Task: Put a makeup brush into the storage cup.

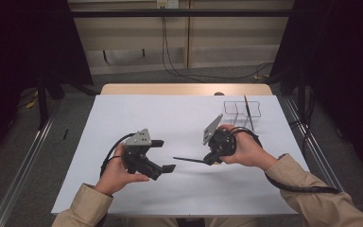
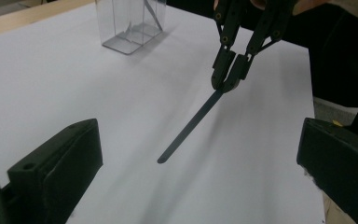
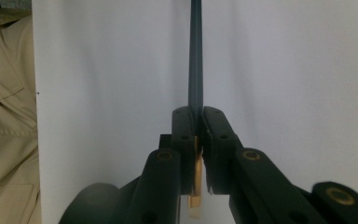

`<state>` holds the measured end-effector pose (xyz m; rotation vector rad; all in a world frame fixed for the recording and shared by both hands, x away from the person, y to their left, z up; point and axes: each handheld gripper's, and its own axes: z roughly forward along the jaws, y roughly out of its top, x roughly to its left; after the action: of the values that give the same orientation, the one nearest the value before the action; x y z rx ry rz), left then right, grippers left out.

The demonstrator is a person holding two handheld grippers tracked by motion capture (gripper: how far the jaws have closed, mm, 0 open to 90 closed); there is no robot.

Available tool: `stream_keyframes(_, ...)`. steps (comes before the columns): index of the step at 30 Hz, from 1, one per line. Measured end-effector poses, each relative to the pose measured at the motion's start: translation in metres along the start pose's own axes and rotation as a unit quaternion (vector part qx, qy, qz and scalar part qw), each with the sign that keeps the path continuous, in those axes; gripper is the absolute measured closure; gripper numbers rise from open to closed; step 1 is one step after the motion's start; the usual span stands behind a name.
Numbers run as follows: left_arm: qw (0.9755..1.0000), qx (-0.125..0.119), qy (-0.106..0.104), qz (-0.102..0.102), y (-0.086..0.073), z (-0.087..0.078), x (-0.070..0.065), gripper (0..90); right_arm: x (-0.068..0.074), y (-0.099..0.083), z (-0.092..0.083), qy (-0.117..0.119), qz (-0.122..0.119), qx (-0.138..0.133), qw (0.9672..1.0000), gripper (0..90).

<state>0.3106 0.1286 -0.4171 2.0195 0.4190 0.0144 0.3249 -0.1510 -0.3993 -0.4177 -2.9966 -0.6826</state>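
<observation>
The right tool (image 1: 211,160) clenched one end of a thin dark strip (image 1: 189,160), which jutted out level just above the white-covered desk (image 1: 123,113) toward the left tool (image 1: 163,155). The left tool hovered near the strip's free tip with its jaws released and wide apart. A clear plastic container (image 1: 242,112) stood behind the right hand.

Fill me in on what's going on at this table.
A person at a white-covered table holds a two-jaw gripper in each hand. The right gripper is shut on one end of a thin dark strip, which sticks out toward the left gripper. The left gripper's jaws stand open with nothing between them, facing the strip's free end. A clear compartmented container sits at the far right of the table with another dark strip standing in it.
</observation>
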Motion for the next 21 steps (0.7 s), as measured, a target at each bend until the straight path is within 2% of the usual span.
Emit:
stream_keyframes(2, 1.0000, 0.005, -0.004, 0.002, 0.001, 0.001, 0.000, 2.1, 0.000, 0.001, 0.000, -0.001, -0.006, -0.003, 1.0000, 84.4)
stream_keyframes(4, 0.9997, 0.023, -0.002, 0.009, 0.004, 0.004, 0.000, 2.7, 0.001, 0.002, 0.000, 0.001, -0.007, -0.002, 1.0000, 84.4)
stream_keyframes(7, 0.9993, 0.036, 0.002, 0.013, 0.007, 0.006, 0.000, 4.7, 0.002, 0.004, -0.001, 0.000, -0.009, 0.000, 1.0000, 84.4)
stream_keyframes(11, 0.9979, 0.059, 0.008, 0.027, 0.010, 0.009, 0.000, 7.9, 0.003, 0.005, -0.002, -0.002, -0.012, 0.001, 0.9999, 84.4)
stream_keyframes(13, 0.9972, 0.070, 0.003, 0.025, 0.012, 0.010, 0.000, 8.3, 0.003, 0.005, -0.002, -0.002, -0.012, 0.002, 0.9999, 84.4)
stream_keyframes(15, 0.9960, 0.085, 0.009, 0.026, 0.013, 0.012, 0.001, 9.9, 0.004, 0.005, -0.002, -0.001, -0.012, 0.002, 0.9999, 84.5)
stream_keyframes(19, 0.9925, 0.118, 0.009, 0.032, 0.016, 0.017, 0.001, 14.3, 0.005, 0.006, -0.002, 0.001, -0.017, 0.002, 0.9998, 84.4)
stream_keyframes(21, 0.9903, 0.132, 0.006, 0.044, 0.018, 0.019, 0.001, 15.8, 0.005, 0.007, -0.002, -0.001, -0.022, 0.002, 0.9998, 84.4)
